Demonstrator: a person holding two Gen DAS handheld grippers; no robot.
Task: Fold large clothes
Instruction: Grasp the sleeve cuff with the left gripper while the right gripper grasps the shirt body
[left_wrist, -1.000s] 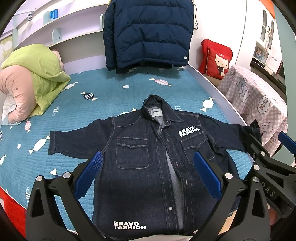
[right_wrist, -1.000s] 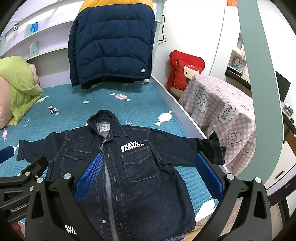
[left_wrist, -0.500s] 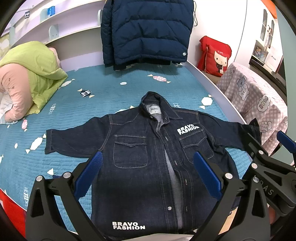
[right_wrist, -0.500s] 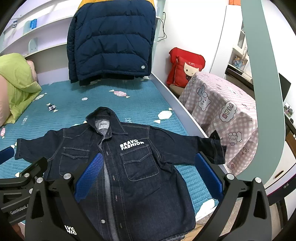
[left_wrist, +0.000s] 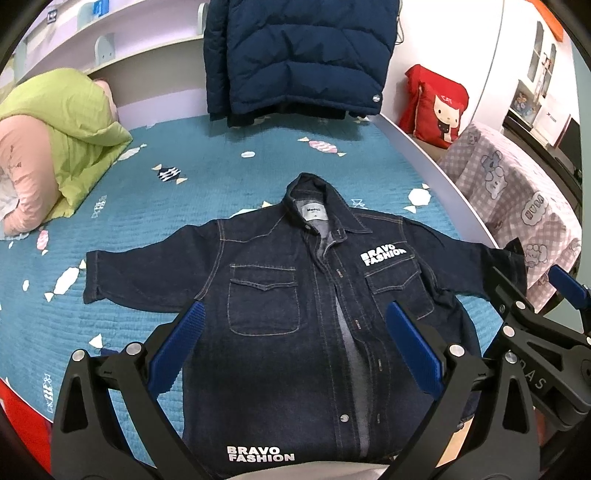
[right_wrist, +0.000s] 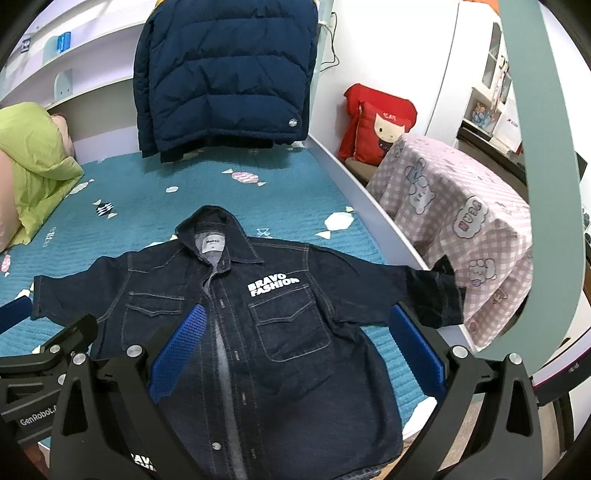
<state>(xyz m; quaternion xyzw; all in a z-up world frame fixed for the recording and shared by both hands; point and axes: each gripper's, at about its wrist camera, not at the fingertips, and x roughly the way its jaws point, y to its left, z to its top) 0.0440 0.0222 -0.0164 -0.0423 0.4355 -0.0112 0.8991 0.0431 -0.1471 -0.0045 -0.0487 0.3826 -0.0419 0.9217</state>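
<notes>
Dark denim jacket (left_wrist: 295, 332) flat, sleeves outspread

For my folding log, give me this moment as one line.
stage: pre-grasp | denim jacket: flat on bed, sleeves out | left tongs: open | right tongs: open

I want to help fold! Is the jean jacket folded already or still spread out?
Spread out. The denim jacket lies flat on the bed, both sleeves stretched sideways, front showing.

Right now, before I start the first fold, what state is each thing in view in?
Denim jacket: front up, flat on the bed, sleeves spread, unfolded, placket partly open.
Right sleeve cuff: hanging past the bed edge.
Left gripper: fingers open, holding nothing.
Right gripper: fingers open, holding nothing.
Puffer coat: hanging at the headboard.
</notes>
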